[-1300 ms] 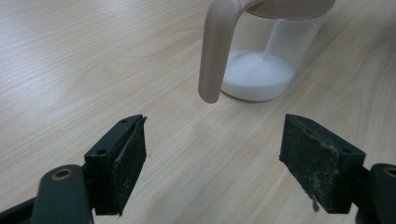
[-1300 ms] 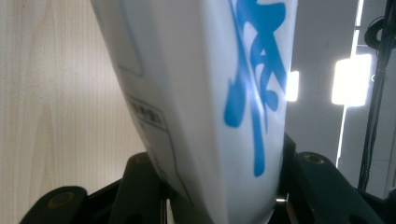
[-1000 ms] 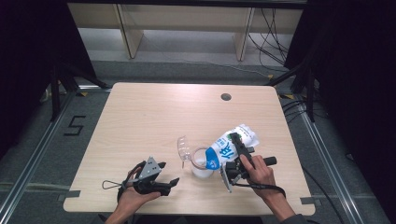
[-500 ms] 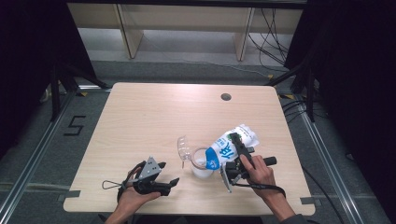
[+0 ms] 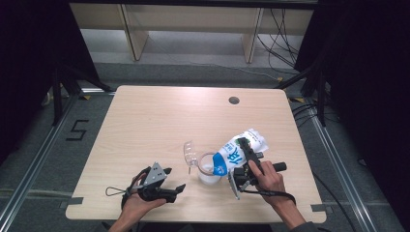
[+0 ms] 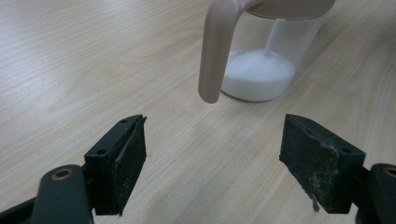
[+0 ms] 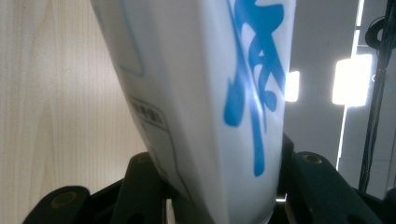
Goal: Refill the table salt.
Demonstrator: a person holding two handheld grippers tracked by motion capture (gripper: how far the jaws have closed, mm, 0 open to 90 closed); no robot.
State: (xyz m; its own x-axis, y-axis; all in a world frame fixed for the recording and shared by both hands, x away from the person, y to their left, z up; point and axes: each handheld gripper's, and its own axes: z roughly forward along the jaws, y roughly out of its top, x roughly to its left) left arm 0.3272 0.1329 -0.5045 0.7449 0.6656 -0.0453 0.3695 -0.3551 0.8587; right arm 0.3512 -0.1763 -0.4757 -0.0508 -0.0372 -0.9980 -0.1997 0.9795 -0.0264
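Right gripper (image 5: 243,162), jaws clamped on a tilted white bag (image 5: 239,150), pours white powder into a jug (image 5: 209,170) on the worktop (image 5: 159,116), its base covered, while the left gripper (image 5: 169,186) rests nearby, jaws apart and empty

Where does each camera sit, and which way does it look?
High view: above the person's side, facing forward and down on the table; forearms, both tongs.
Left gripper view: on the left tongs, low over the wood, facing the clear jug of white powder; open jaws.
Right gripper view: on the right tongs, facing the tilted white pouch they clamp.
Shared: high and left views show the jug.
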